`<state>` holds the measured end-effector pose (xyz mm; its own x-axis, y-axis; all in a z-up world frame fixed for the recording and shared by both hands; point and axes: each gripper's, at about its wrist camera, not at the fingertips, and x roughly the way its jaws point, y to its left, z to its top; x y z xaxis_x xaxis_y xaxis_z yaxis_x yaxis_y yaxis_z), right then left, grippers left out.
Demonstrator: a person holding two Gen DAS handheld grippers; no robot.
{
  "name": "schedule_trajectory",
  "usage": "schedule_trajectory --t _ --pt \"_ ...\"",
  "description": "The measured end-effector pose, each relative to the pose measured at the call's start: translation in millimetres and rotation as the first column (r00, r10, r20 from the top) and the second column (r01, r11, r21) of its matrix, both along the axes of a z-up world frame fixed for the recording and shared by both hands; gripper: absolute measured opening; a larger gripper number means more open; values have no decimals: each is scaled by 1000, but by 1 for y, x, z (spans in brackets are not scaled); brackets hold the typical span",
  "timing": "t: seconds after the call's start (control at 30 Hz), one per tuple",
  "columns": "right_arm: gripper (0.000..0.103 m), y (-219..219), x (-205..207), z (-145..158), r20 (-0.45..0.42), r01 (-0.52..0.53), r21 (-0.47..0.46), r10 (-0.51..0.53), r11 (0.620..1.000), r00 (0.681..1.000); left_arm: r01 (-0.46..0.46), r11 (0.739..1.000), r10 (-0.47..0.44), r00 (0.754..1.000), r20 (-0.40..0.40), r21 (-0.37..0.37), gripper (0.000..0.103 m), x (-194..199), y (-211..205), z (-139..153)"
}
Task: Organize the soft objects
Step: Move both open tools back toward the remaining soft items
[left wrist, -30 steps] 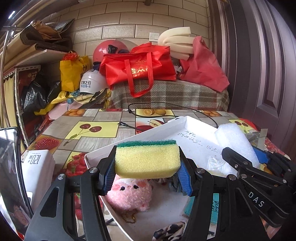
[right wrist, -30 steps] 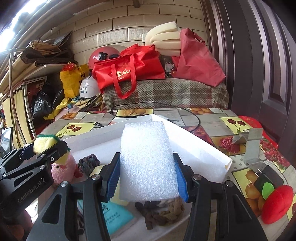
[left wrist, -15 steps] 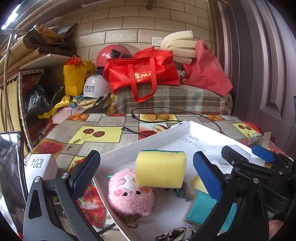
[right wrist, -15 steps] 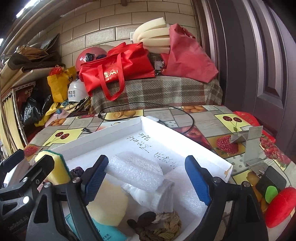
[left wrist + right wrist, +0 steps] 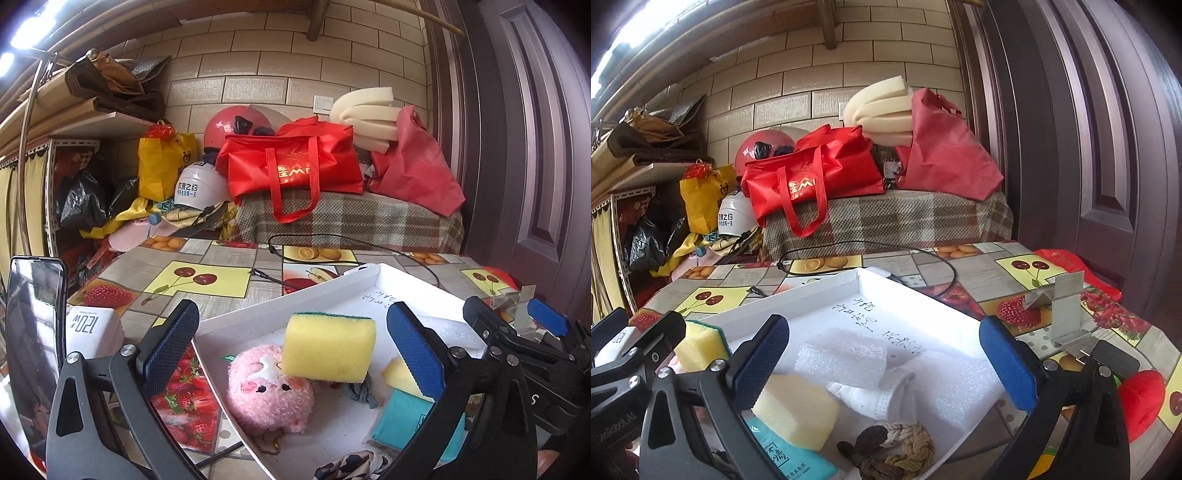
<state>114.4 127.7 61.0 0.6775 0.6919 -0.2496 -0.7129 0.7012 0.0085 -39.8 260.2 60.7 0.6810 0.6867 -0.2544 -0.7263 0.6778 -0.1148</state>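
Sponge [image 5: 328, 347], yellow block with thin green scouring layer on top, lay in the white tray [image 5: 258, 314], one end propped on a pink plush toy [image 5: 271, 391]. Left gripper [image 5: 291, 350] stood wide, jaws just opened, pads clear of the sponge on both sides. Right gripper [image 5: 882, 362] likewise wide, jaws just opened; white foam block [image 5: 842, 358], bubbly surface, lay flat in the tray between them, untouched, beside a rolled white cloth [image 5: 882, 395]. Pale yellow sponge [image 5: 798, 410], teal tissue pack [image 5: 790, 458] and knotted rope [image 5: 901, 450] sat nearer the camera.
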Motion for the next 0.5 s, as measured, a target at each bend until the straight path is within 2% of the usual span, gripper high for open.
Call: schedule_trajectory --t 0.33,0.5 --pt "103 -12 -9 0 20 27 -8 -26 1000 999 -20 1000 20 1000 7 -2 103 -9 -7 -1" --pt "103 -33 -23 -1 21 -12 -11 12 1000 1000 -6 1000 6 1000 -5 22 103 -12 -22 -1"
